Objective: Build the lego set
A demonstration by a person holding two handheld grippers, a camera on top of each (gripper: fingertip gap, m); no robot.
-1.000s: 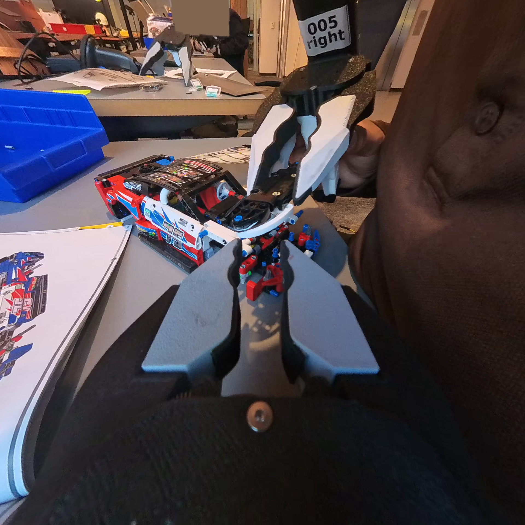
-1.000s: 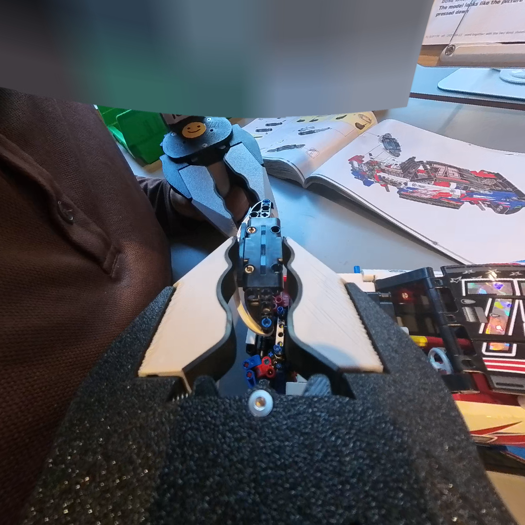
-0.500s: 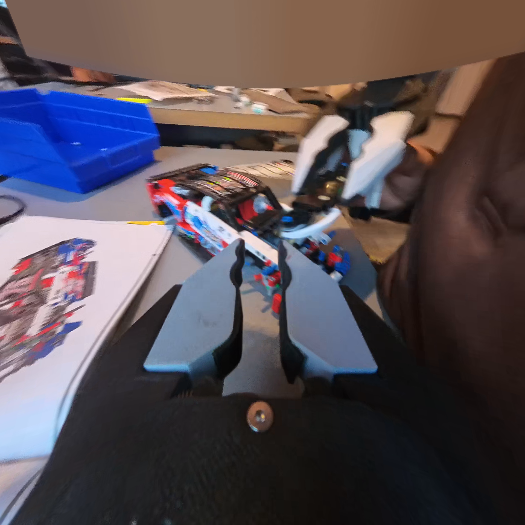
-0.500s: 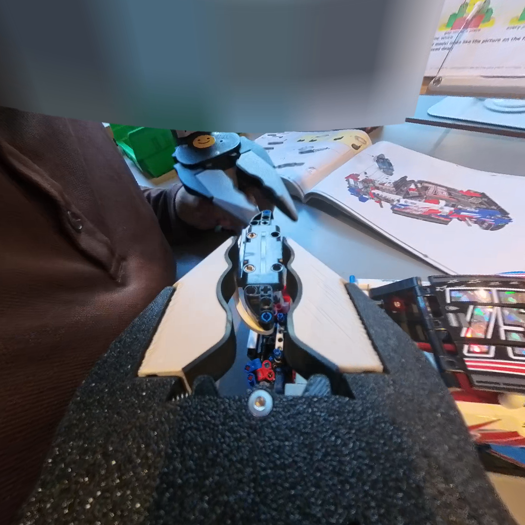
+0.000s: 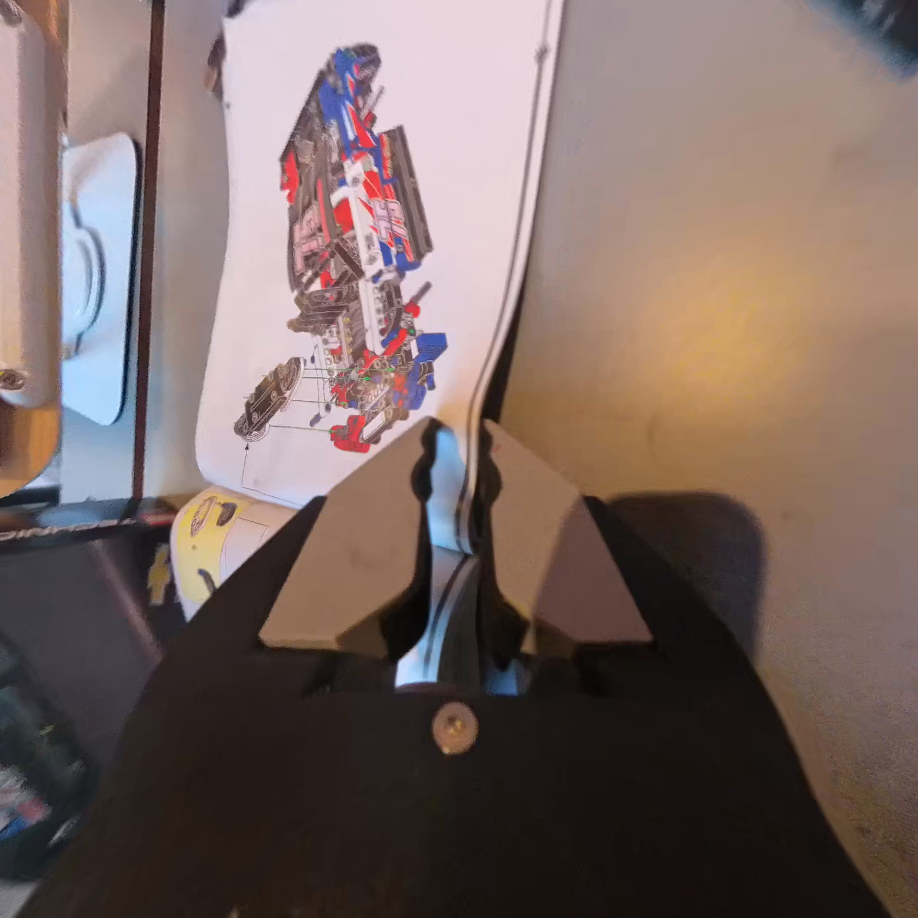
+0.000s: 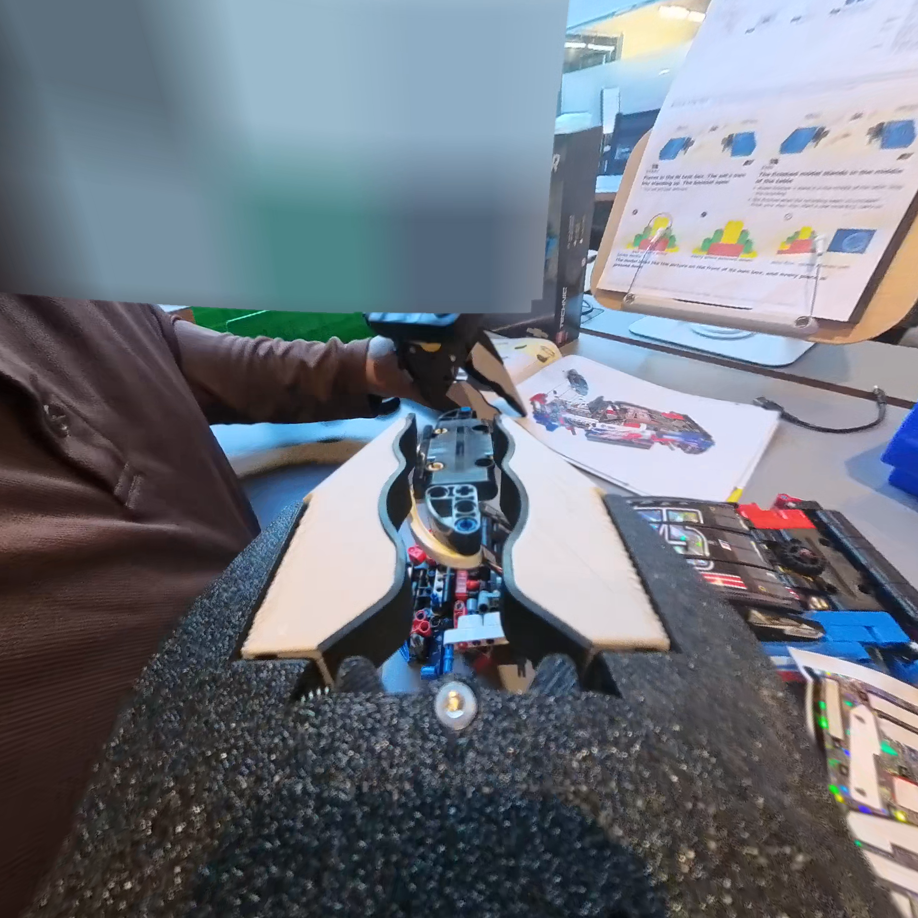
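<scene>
Right tool (image 6: pixel 454 432) clamps black sub-assembly (image 6: pixel 457 464) by its stiff flanks (pins fragile, light); left tool (image 5: pixel 454 437) slightly parted, empty, over instruction booklet (image 5: pixel 357 238)

The open paper instruction booklet (image 5: pixel 377 149) lies flat on the grey table (image 5: pixel 745 248), and the grey-fingered left gripper (image 5: pixel 457 432) hangs above the booklet's near edge. In the right wrist view, the cream-fingered right gripper (image 6: pixel 454 427) encloses a black lego assembly (image 6: pixel 459 477) above loose small lego pieces (image 6: pixel 447 606). The red, blue and black lego car (image 6: pixel 775 561) sits to its right on the table, the booklet beyond, and a wooden board stand with a printed sheet (image 6: pixel 775 198) behind the booklet.
</scene>
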